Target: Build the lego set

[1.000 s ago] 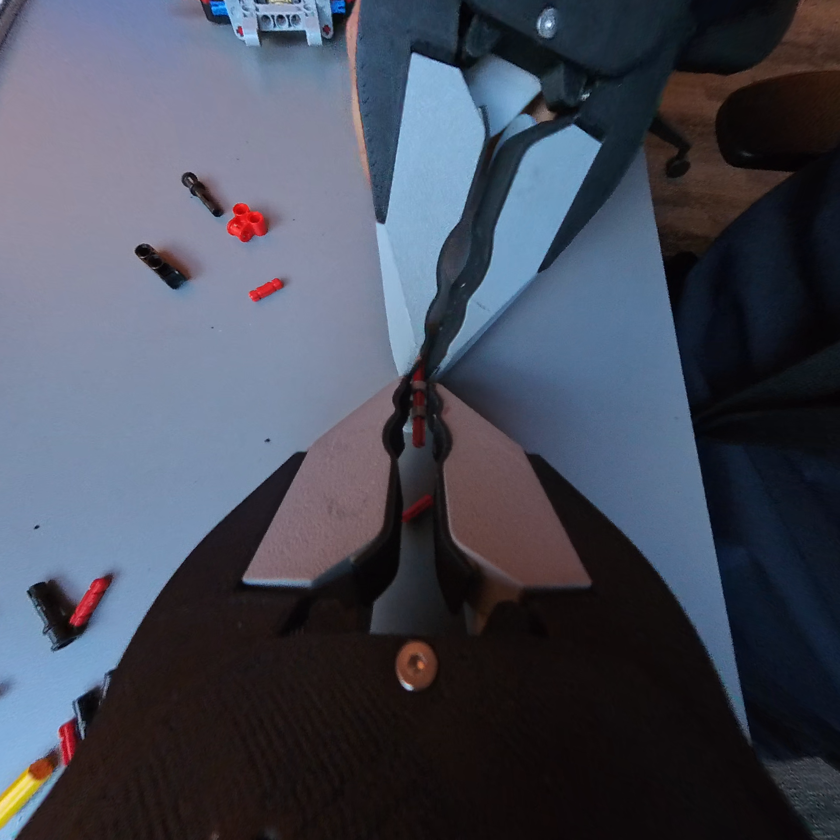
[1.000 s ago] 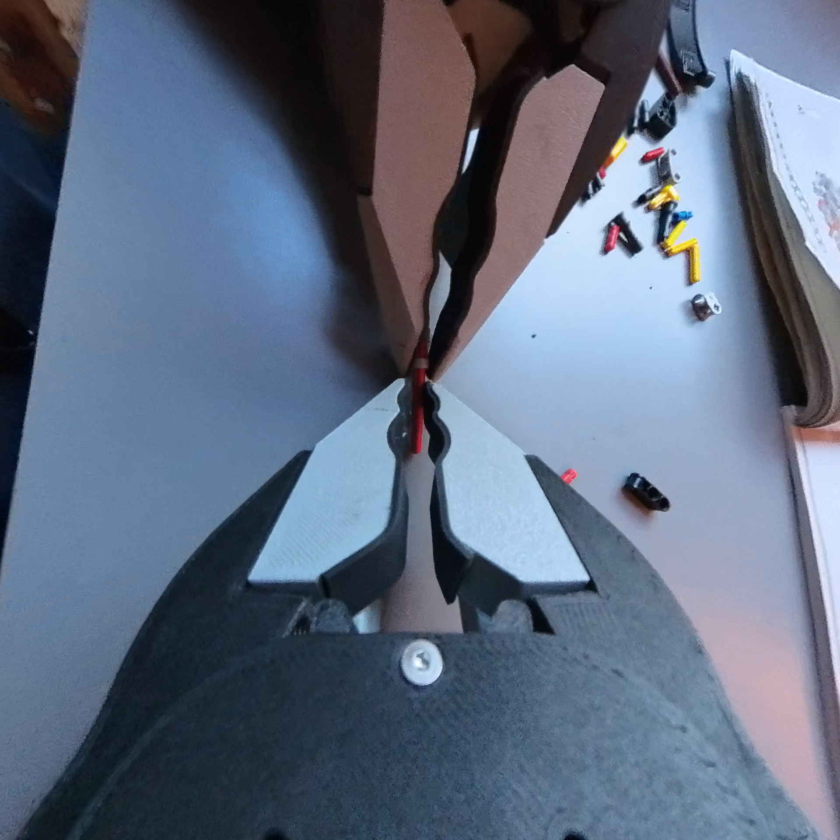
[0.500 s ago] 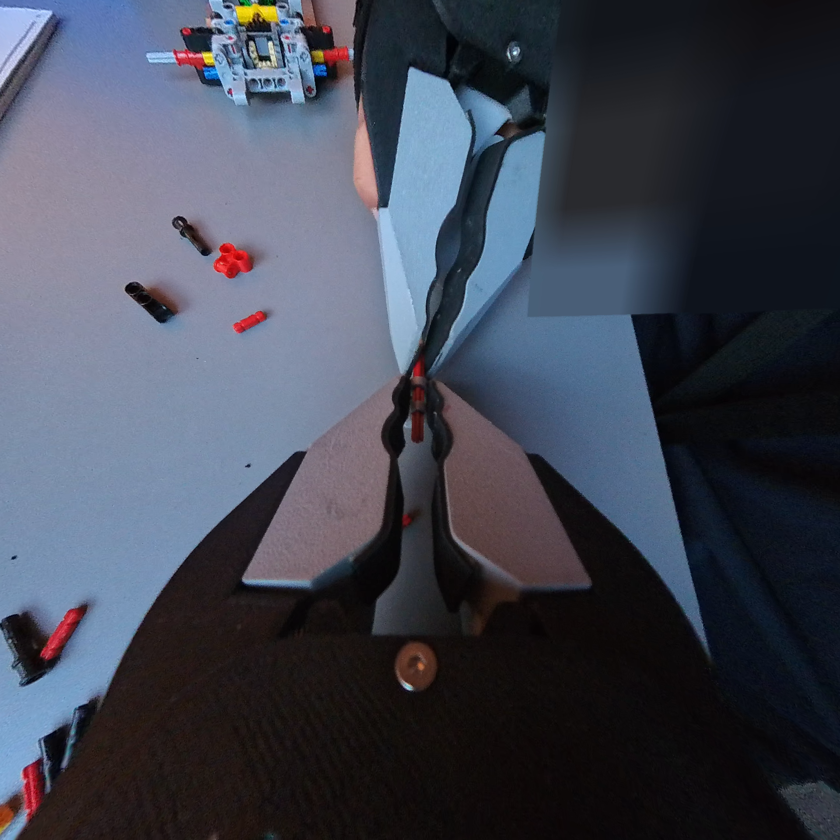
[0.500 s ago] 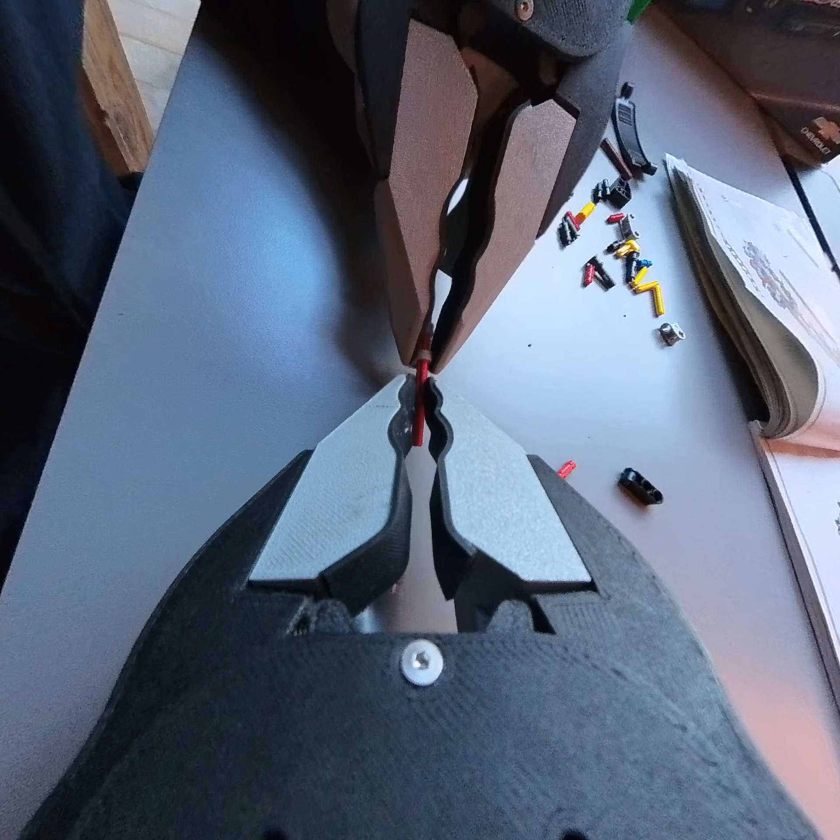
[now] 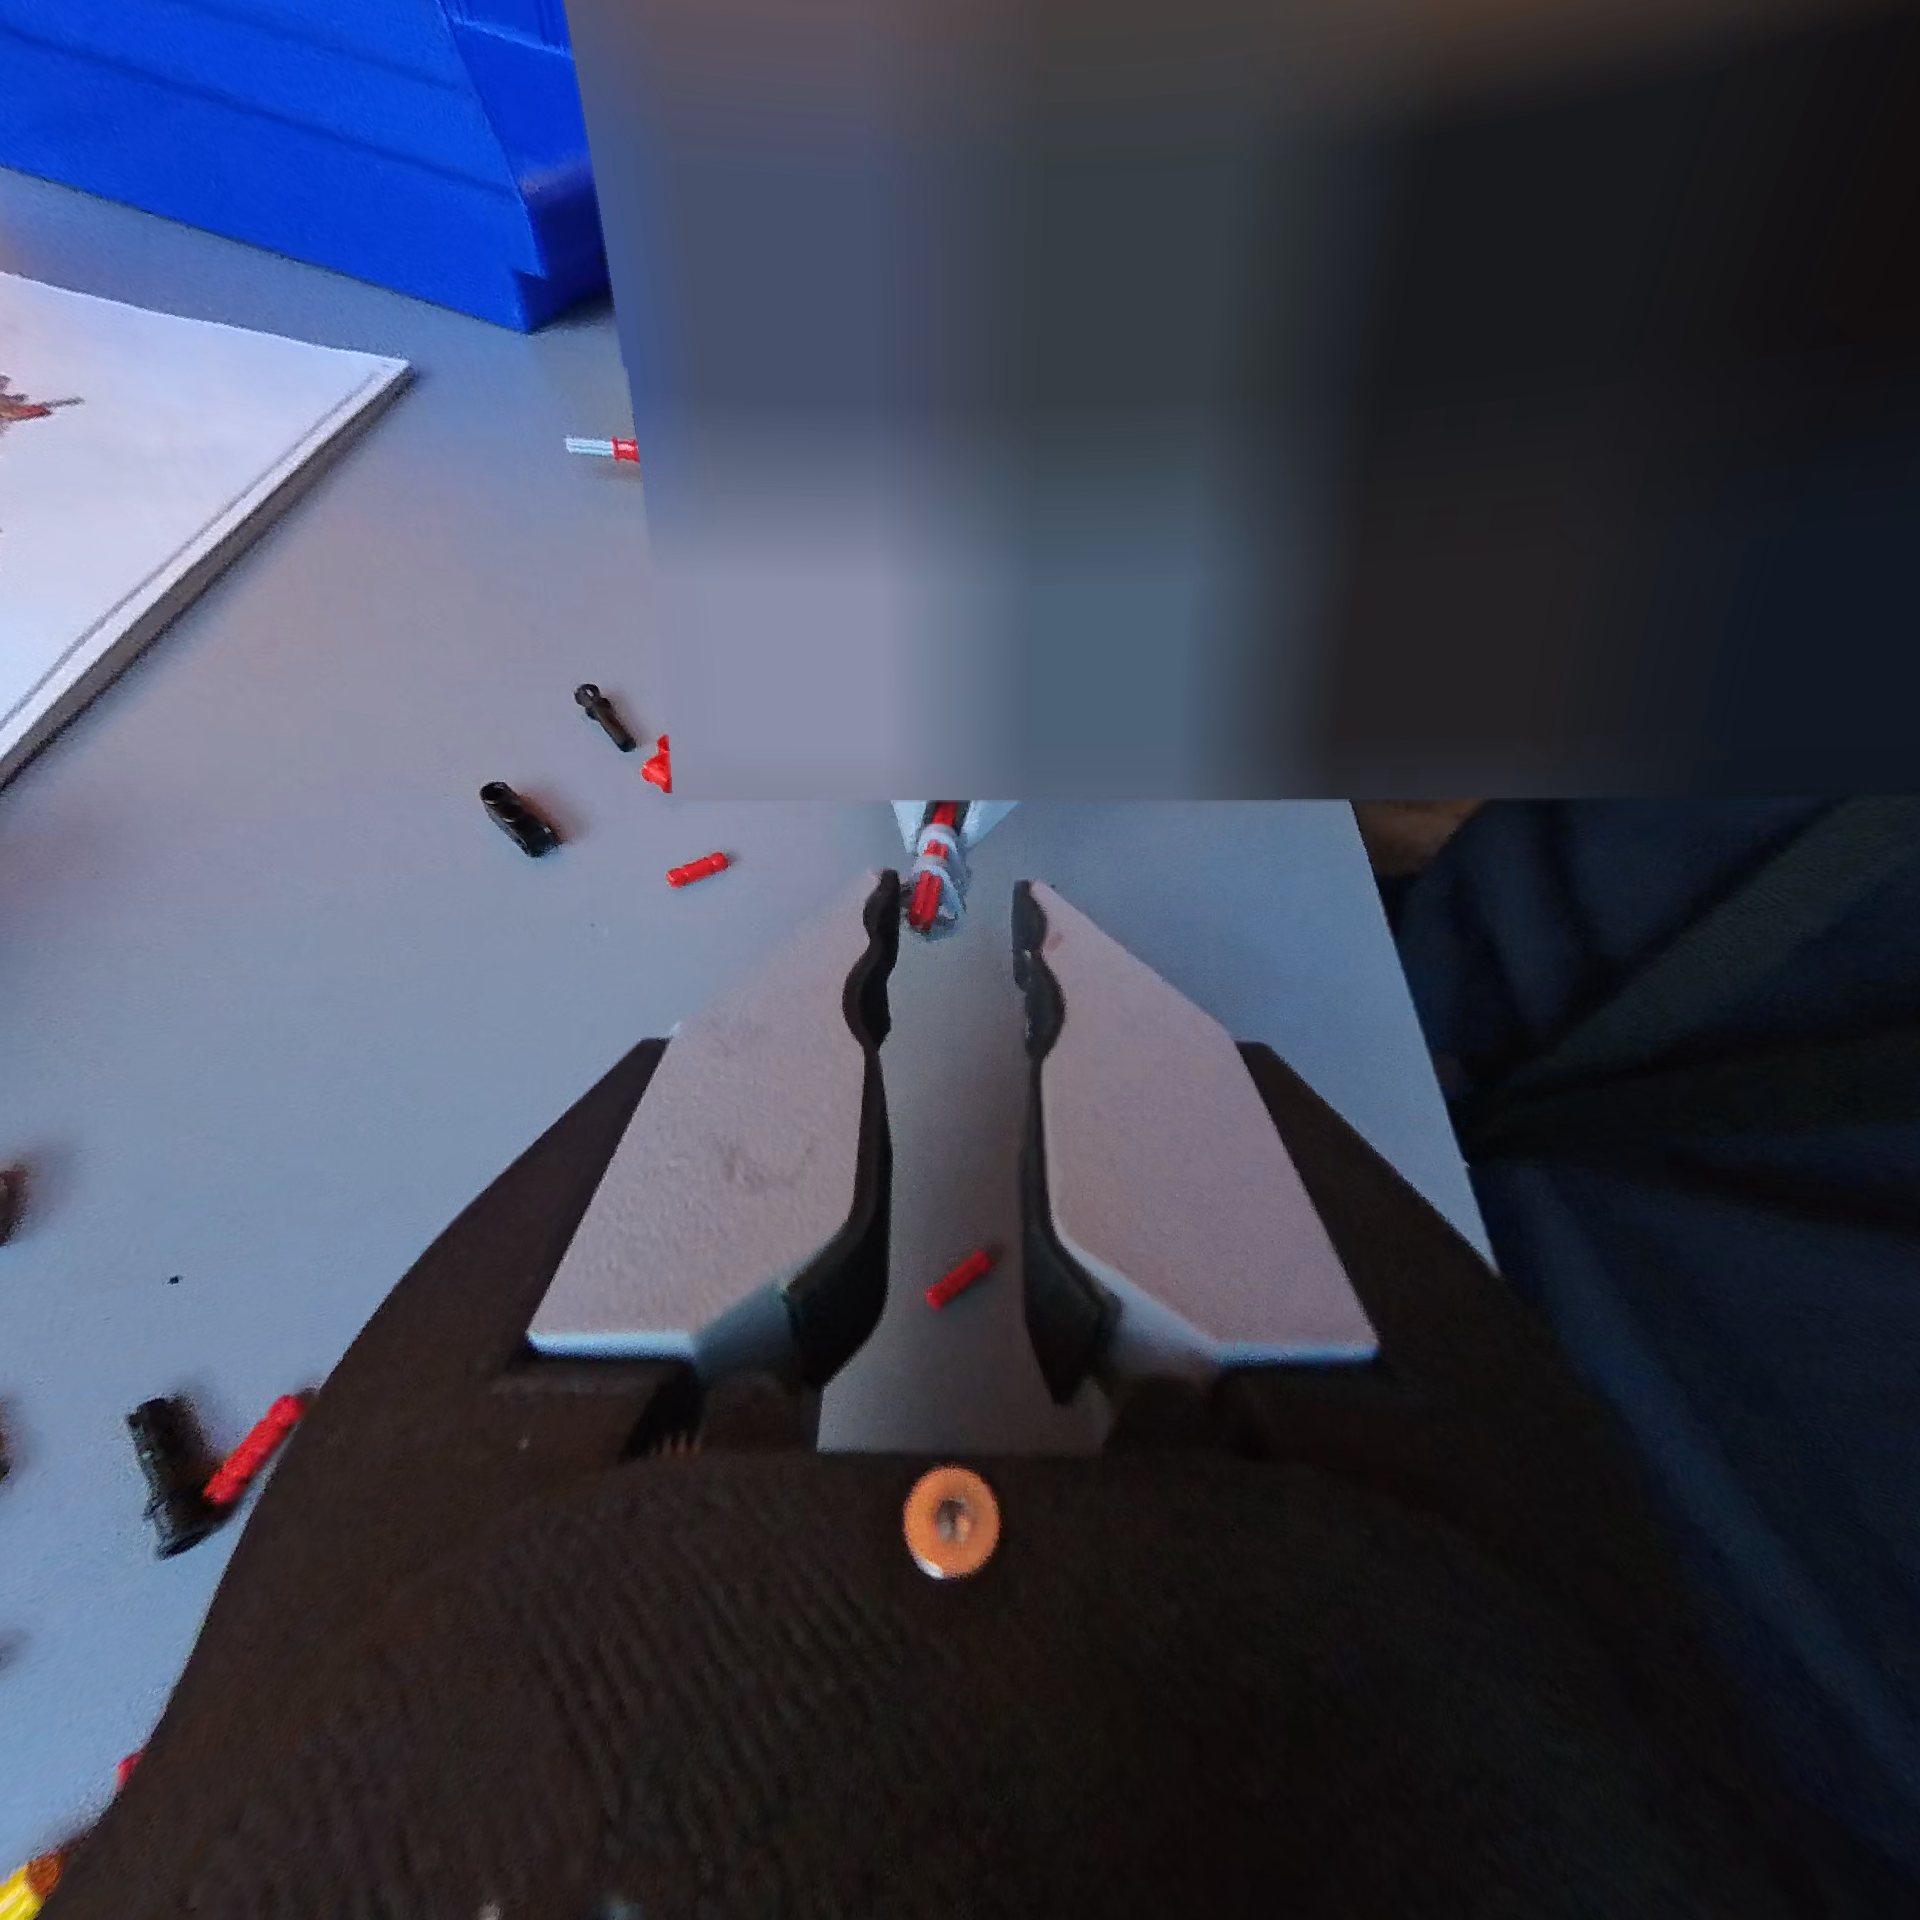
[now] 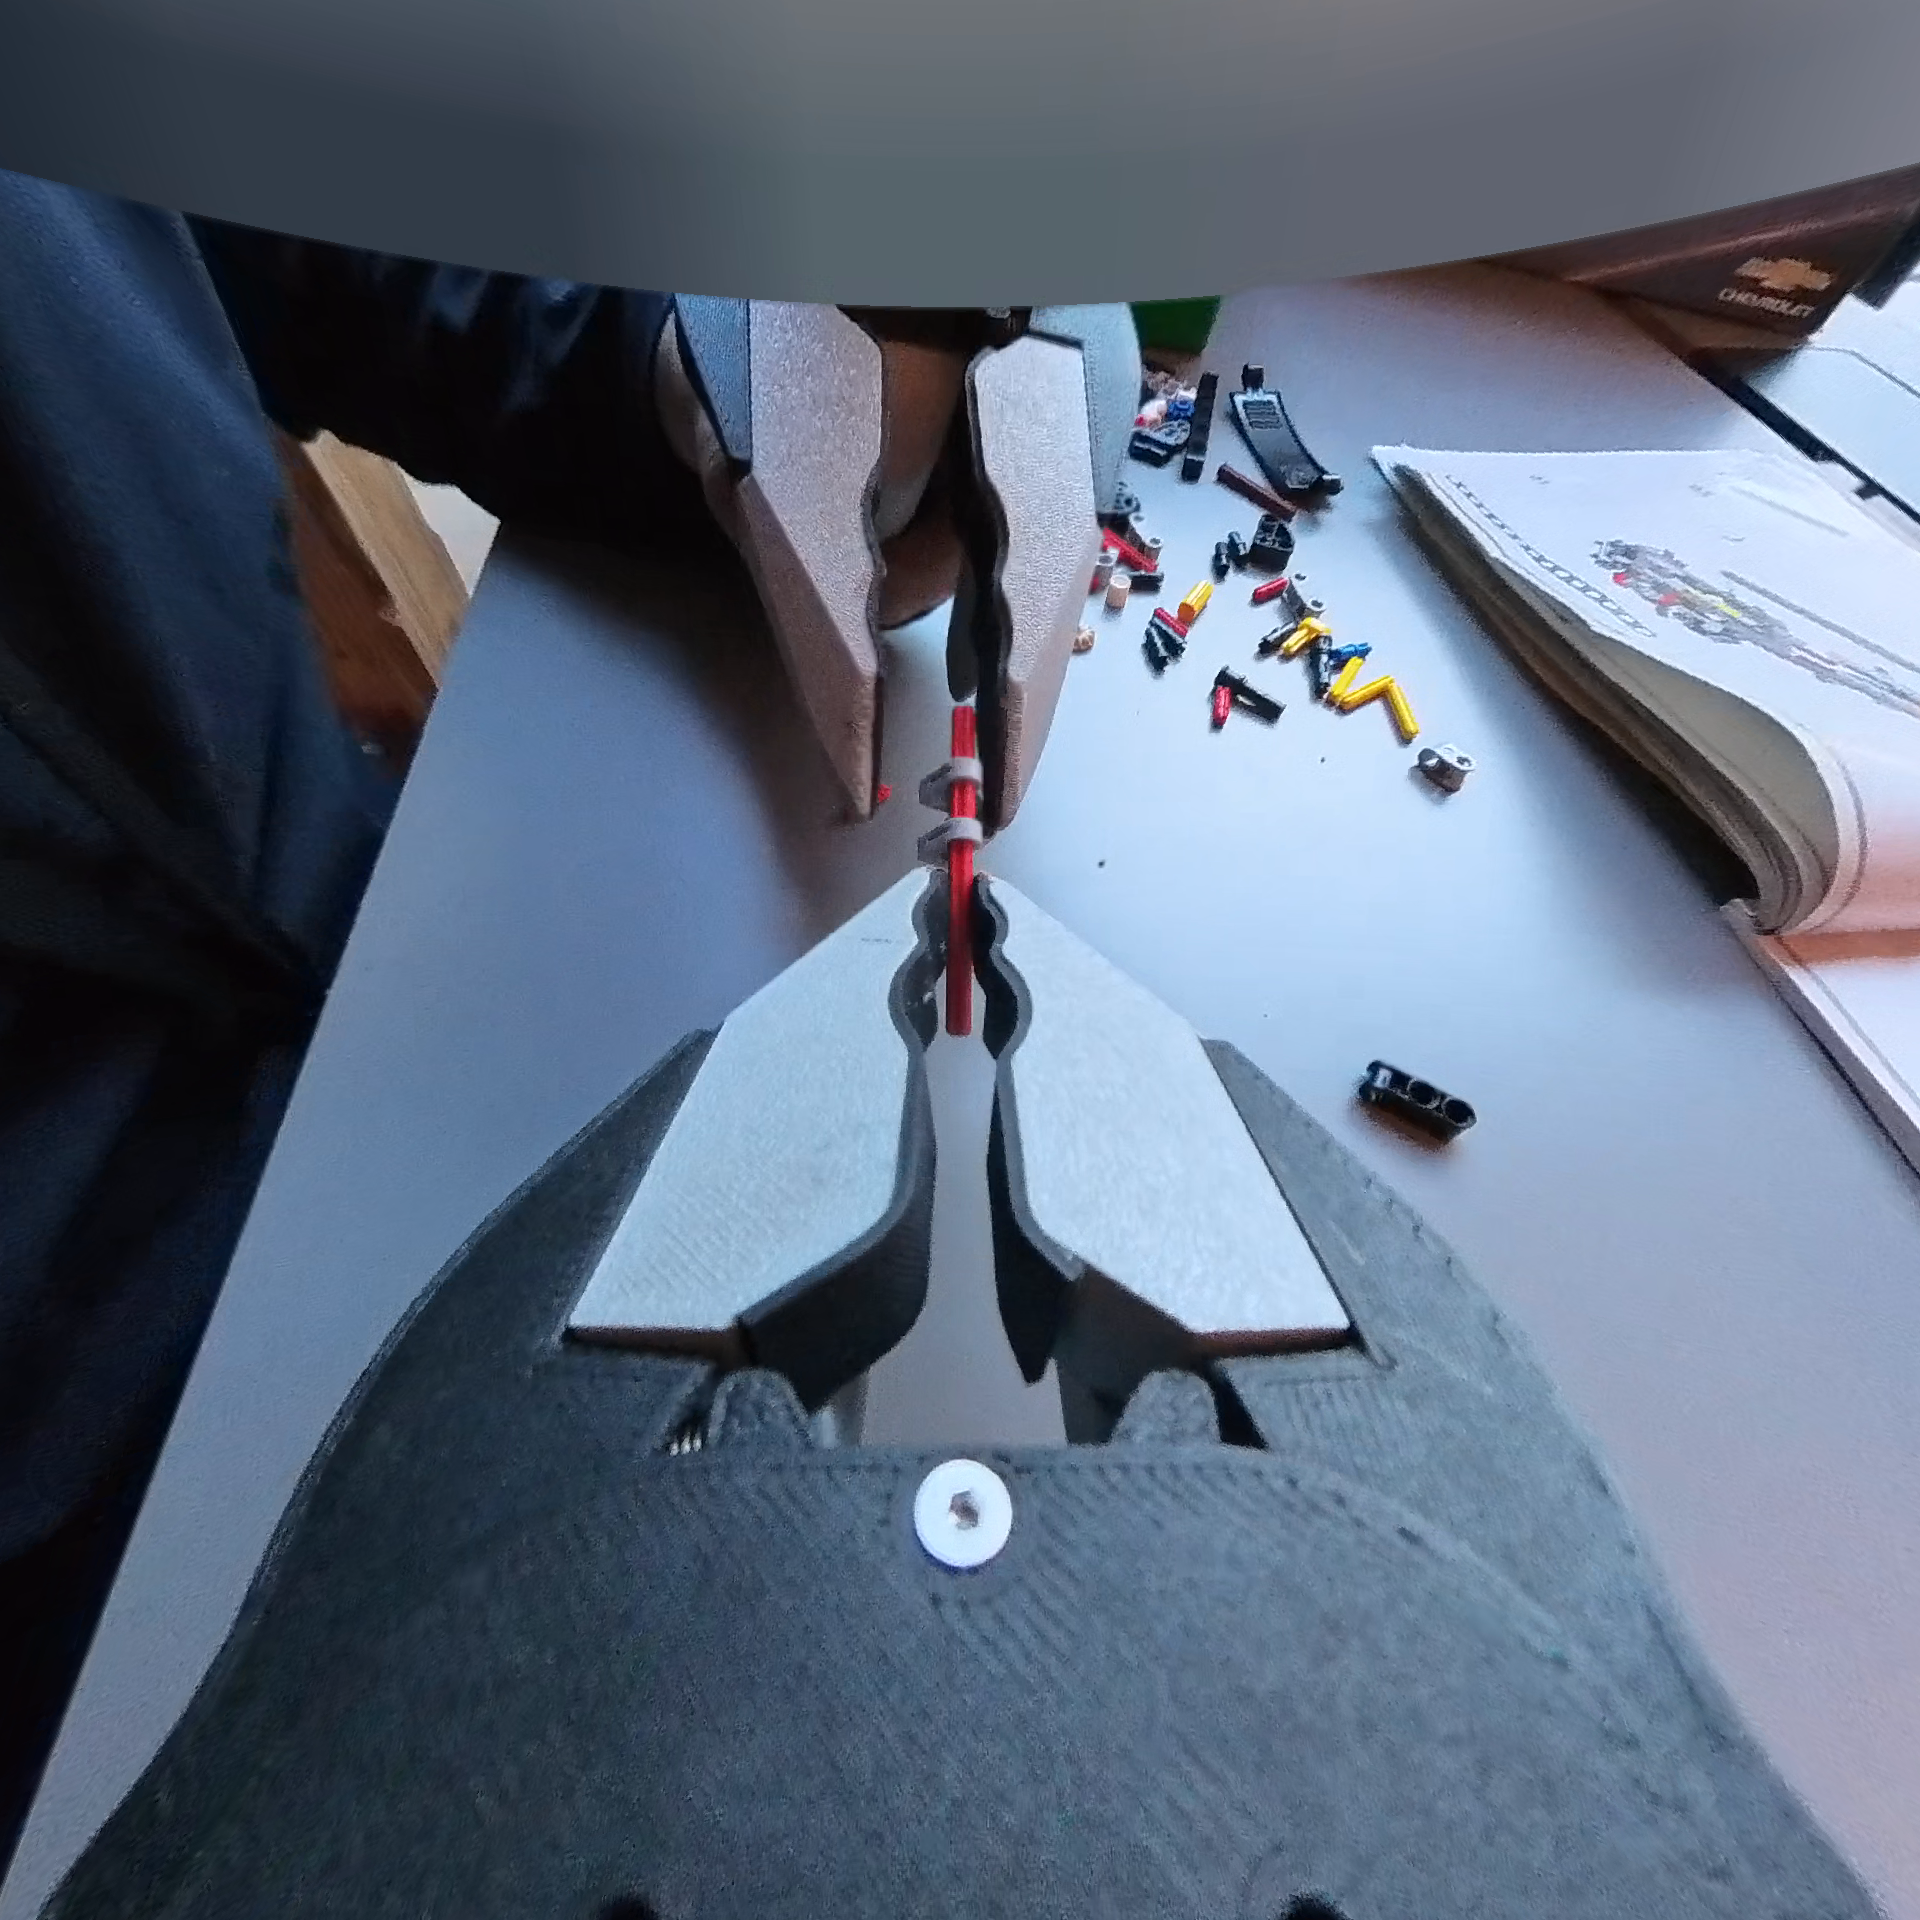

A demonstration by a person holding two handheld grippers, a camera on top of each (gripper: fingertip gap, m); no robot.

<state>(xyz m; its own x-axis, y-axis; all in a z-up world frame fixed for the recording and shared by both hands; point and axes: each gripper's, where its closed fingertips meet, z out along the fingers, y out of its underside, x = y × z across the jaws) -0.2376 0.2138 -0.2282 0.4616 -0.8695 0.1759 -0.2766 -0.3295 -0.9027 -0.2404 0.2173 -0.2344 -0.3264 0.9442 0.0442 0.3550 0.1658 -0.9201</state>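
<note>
My right gripper (image 6: 958, 888) is shut on a thin red axle (image 6: 959, 966), which sticks out forward past its fingertips. Two small grey connectors (image 6: 961, 802) sit on the axle's free part. My left gripper (image 5: 953, 888) is open. The axle's far end with a grey piece (image 5: 935, 894) lies between its tips, close to the left pad, and the pads do not clamp it. In the right wrist view the left gripper's fingers (image 6: 821, 623) stand apart on either side of the axle. Both grippers hover above the grey table (image 6: 623, 727).
A red pin (image 5: 958, 1276) lies on the table under the left gripper. More red and black pins (image 5: 520, 821) lie to its left, by a booklet (image 5: 156, 499) and a blue bin (image 5: 312, 156). The right wrist view shows several loose pieces (image 6: 1278, 623), a black beam (image 6: 1415, 1093) and an open booklet (image 6: 1662, 644). Less than 4 cm separates the two grippers' tips. The red pin (image 5: 958, 1276) is about equally far from each gripper, around 8 cm.
The left gripper's jaws have opened and let go of the red axle, which both grippers clamped before. The right gripper still holds it. Both views have tilted up.
</note>
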